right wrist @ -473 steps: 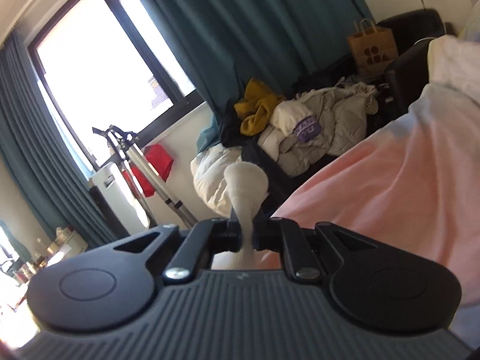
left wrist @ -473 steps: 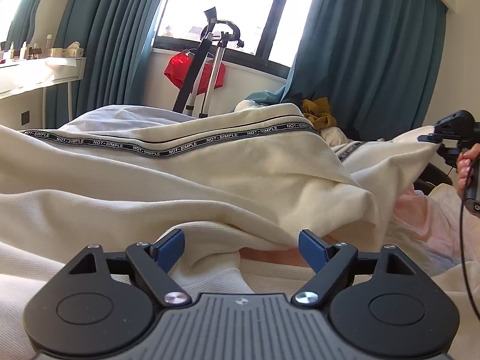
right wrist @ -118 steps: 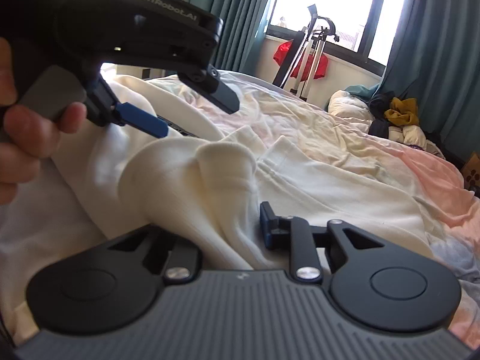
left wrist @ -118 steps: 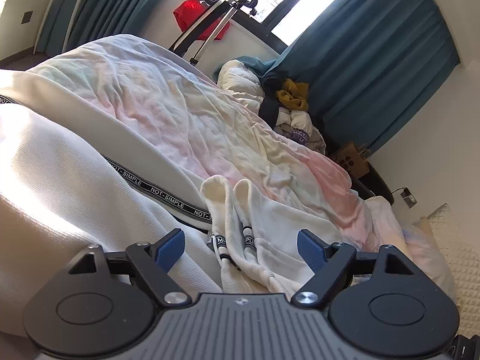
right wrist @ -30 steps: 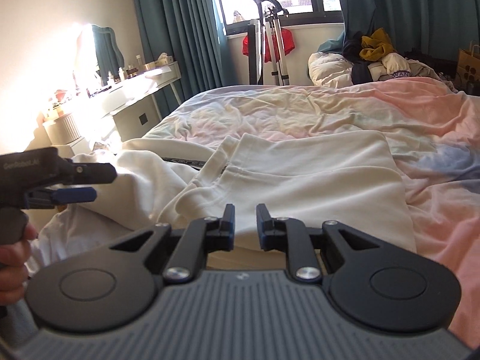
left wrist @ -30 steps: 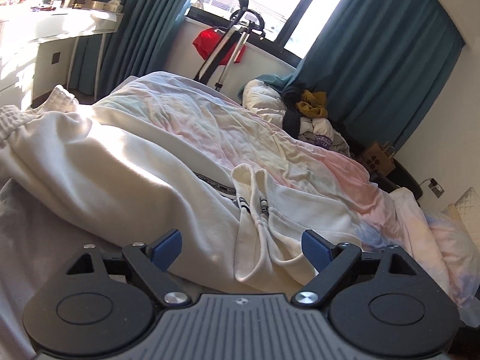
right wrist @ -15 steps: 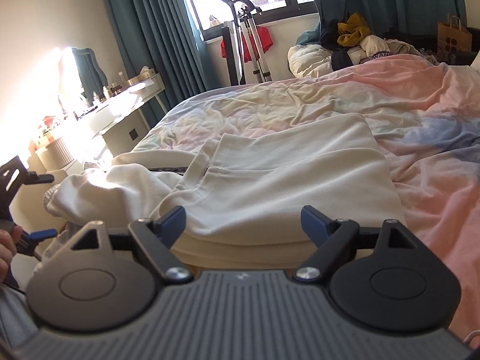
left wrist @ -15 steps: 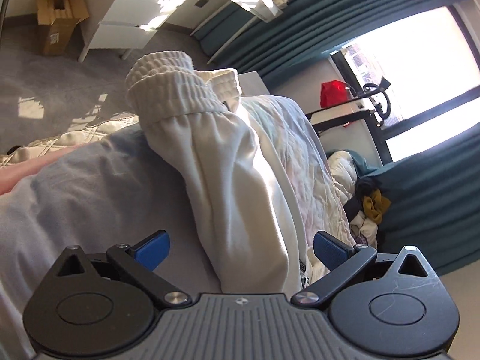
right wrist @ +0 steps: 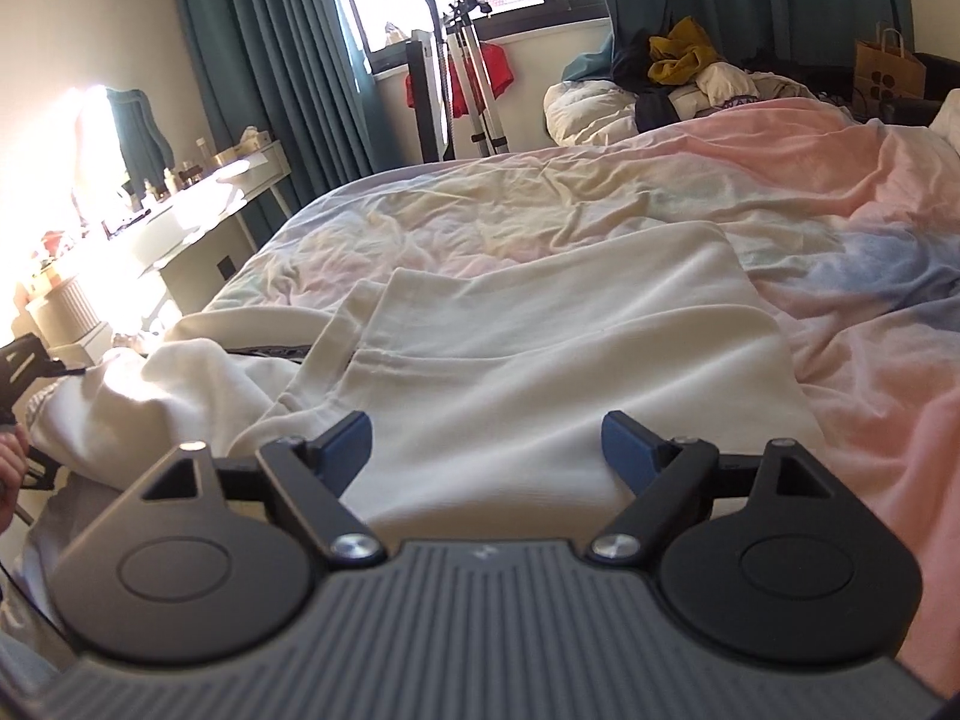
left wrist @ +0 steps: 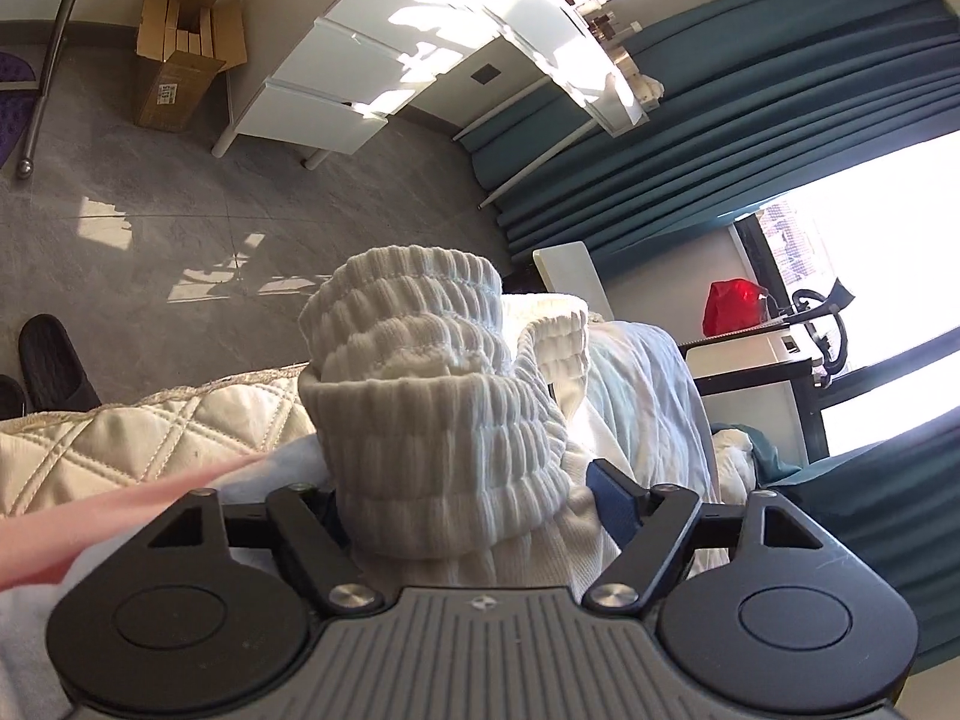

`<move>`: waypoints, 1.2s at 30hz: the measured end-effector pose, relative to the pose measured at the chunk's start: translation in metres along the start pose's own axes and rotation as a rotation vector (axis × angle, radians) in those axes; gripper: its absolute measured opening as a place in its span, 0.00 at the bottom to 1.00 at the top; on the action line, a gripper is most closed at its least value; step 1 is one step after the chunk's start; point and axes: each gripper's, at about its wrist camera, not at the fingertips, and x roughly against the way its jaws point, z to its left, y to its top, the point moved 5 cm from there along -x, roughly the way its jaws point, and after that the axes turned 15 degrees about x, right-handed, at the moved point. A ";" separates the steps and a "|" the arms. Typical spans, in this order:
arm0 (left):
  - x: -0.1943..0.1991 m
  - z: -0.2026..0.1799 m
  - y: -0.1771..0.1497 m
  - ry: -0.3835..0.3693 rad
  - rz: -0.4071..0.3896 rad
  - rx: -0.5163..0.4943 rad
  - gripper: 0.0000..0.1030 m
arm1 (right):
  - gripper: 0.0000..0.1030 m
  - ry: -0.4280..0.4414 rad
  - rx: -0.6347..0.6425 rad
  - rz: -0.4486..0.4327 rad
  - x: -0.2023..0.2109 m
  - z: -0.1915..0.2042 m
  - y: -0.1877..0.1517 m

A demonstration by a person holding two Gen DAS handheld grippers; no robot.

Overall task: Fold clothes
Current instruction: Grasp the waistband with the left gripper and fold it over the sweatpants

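Observation:
The cream trousers (right wrist: 540, 348) lie folded flat on the pastel bedcover (right wrist: 840, 210), their legs trailing off to the left. In the left wrist view the two ribbed cuffs (left wrist: 420, 372) stand bunched at the bed's edge. My left gripper (left wrist: 462, 498) is around them, open, with a finger on each side. The left finger is hidden behind the cloth and the right pad (left wrist: 606, 489) sits close against it. My right gripper (right wrist: 486, 441) hovers open just above the folded waist end, holding nothing. The left gripper's black body (right wrist: 24, 360) shows at the far left.
Beyond the quilted mattress edge (left wrist: 120, 438) is grey floor with black slippers (left wrist: 51, 366), a cardboard box (left wrist: 180, 60) and white drawers (left wrist: 324, 78). A tripod (right wrist: 462, 60), a clothes pile (right wrist: 678, 72) and a paper bag (right wrist: 888, 66) stand past the bed's far end.
My left gripper has moved forward onto the cuffs, which now sit between its fingers, and the fingers have narrowed a little. The right gripper opened half a second ago and stays open.

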 end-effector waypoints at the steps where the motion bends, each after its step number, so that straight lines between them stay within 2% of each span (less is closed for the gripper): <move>1: -0.001 -0.004 0.001 -0.019 -0.012 -0.012 0.56 | 0.83 0.004 0.022 0.018 -0.011 0.005 -0.002; 2: -0.001 -0.008 0.001 -0.045 -0.023 -0.024 0.42 | 0.84 -0.001 0.053 0.059 -0.024 0.010 -0.006; 3: 0.003 -0.013 -0.001 -0.077 -0.032 -0.029 0.32 | 0.84 -0.014 0.089 0.094 -0.033 0.015 -0.011; 5: 0.014 -0.025 -0.004 -0.138 -0.049 -0.039 0.27 | 0.85 -0.040 0.147 0.117 -0.042 0.023 -0.017; 8: 0.037 -0.058 -0.026 -0.197 -0.099 -0.158 0.24 | 0.85 -0.036 0.117 0.110 -0.040 0.019 -0.015; 15: 0.099 -0.170 -0.122 -0.360 -0.190 -0.493 0.23 | 0.83 -0.010 -0.031 0.088 -0.015 -0.003 -0.005; 18: 0.115 -0.211 -0.176 -0.405 -0.202 -0.586 0.22 | 0.83 0.011 -0.119 0.068 -0.002 -0.018 -0.002; 22: 0.125 -0.246 -0.247 -0.459 -0.198 -0.656 0.22 | 0.83 0.037 -0.283 0.024 0.018 -0.058 0.001; 24: 0.129 -0.259 -0.283 -0.488 -0.199 -0.697 0.21 | 0.83 0.016 -0.322 0.001 0.029 -0.080 0.002; 28: 0.128 -0.278 -0.381 -0.538 -0.163 -0.808 0.21 | 0.84 -0.024 -0.460 -0.074 0.055 -0.133 0.000; 31: 0.114 -0.270 -0.451 -0.533 -0.117 -0.896 0.21 | 0.84 -0.007 -0.551 -0.138 0.072 -0.170 -0.001; 33: 0.100 -0.260 -0.498 -0.521 -0.082 -0.957 0.21 | 0.84 -0.027 -0.576 -0.161 0.078 -0.188 -0.004; 36: 0.079 -0.225 -0.572 -0.481 -0.003 -1.093 0.21 | 0.85 -0.042 -0.614 -0.163 0.080 -0.206 -0.013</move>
